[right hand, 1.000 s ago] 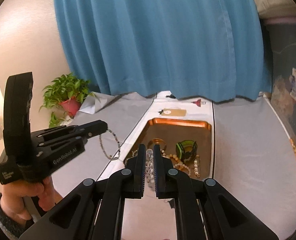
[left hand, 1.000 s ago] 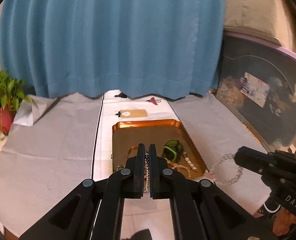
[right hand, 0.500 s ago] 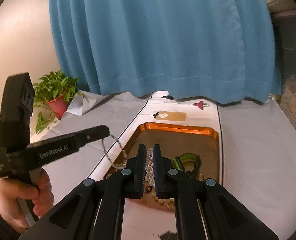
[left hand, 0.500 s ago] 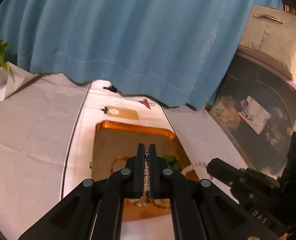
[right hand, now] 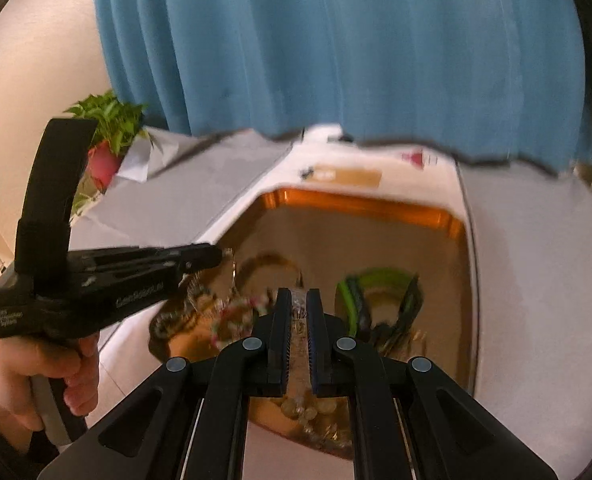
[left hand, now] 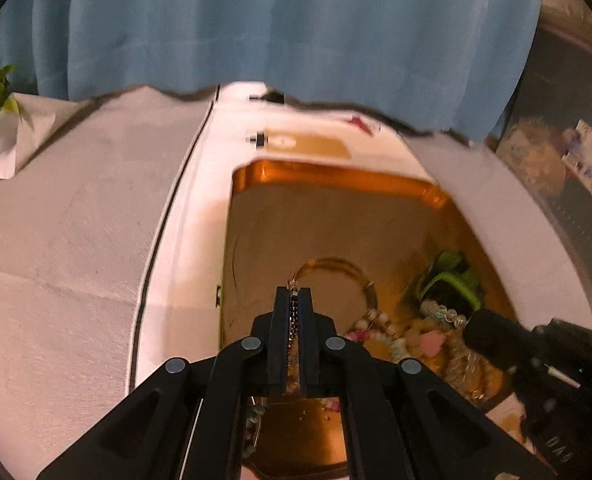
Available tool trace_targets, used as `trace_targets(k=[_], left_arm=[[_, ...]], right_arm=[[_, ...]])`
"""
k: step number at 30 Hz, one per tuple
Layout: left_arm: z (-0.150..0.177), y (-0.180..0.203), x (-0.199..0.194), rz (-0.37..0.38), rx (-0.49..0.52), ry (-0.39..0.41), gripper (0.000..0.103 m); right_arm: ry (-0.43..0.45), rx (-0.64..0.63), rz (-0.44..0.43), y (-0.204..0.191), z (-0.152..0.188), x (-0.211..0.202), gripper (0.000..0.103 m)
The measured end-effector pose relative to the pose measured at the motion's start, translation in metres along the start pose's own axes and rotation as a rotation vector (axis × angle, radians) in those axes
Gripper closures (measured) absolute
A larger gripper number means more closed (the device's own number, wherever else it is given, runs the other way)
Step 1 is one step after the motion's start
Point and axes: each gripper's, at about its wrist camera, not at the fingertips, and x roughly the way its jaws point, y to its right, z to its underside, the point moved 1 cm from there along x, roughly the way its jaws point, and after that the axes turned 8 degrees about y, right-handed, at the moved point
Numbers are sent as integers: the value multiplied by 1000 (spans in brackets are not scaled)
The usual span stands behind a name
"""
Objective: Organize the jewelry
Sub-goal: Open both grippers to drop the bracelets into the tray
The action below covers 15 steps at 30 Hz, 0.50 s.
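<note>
An orange-rimmed gold tray [left hand: 335,178] [right hand: 359,204] lies on the table and holds a green bracelet [left hand: 449,280] [right hand: 379,280], a gold bangle [left hand: 335,266] and several bead bracelets [left hand: 379,330]. My left gripper [left hand: 294,294] is shut on a thin silver chain bracelet [left hand: 294,320], low over the tray's left part; it also shows in the right wrist view [right hand: 212,256]. My right gripper [right hand: 299,300] is shut on a clear bead bracelet [right hand: 298,308], low over the tray's near end; it shows in the left wrist view [left hand: 491,336].
White and grey cloths [left hand: 76,208] cover the table. A blue curtain [left hand: 276,24] hangs behind. A tan tag [left hand: 311,145] and a small red item [left hand: 357,122] lie beyond the tray. A potted plant [right hand: 108,136] stands far left. A dark bin [left hand: 575,140] stands right.
Both grippers have moved forward and down over the tray, each still holding its bracelet. The tray now looks much nearer in both views.
</note>
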Motion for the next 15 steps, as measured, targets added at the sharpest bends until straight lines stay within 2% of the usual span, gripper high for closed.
trace_targets(k=[4, 8, 10, 11, 12, 14, 15], left_arm=[[11, 1, 10, -24, 20, -41, 101], [14, 3, 10, -47, 24, -48, 98], [14, 4, 9, -44, 23, -53, 86], [15, 7, 9, -45, 26, -57, 61], [15, 10, 8, -27, 35, -61, 42], [15, 16, 4, -25, 48, -62, 18], [15, 21, -2, -47, 66, -40, 17]], right_arm=[[-90, 6, 47, 5, 14, 20, 96], [-119, 36, 74, 13, 19, 25, 96], [-114, 63, 77, 17, 20, 23, 95], [-110, 74, 72, 18, 21, 22, 94], [-110, 83, 69, 19, 21, 21, 93], [-112, 89, 68, 20, 23, 19, 91], [-116, 88, 68, 19, 22, 18, 89]])
